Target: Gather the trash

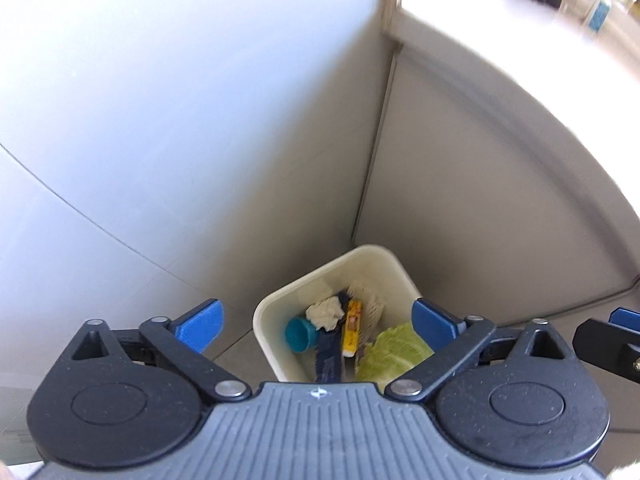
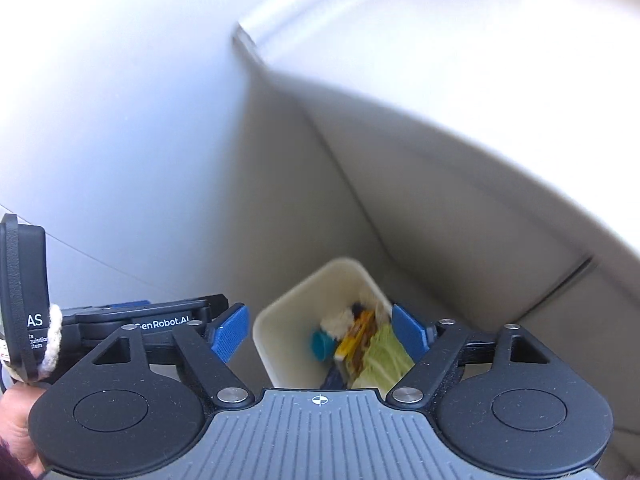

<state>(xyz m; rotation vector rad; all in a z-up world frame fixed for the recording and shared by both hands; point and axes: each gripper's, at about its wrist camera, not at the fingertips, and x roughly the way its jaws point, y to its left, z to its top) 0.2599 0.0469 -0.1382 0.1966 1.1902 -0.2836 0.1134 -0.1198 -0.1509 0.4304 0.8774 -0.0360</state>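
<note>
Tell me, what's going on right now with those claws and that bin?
Left gripper open, empty. Right gripper open, empty. Both above white bin holding lettuce leaf, yellow wrapper, blue cap. Nothing in the way.

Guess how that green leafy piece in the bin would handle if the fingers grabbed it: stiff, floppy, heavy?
The green leaf looks thin and crinkled, so it is probably floppy and would drape rather than hold shape. It seems light for its size. It lies loose on the other trash in the white bin, so a pinch might tear it or lift only part.
</note>
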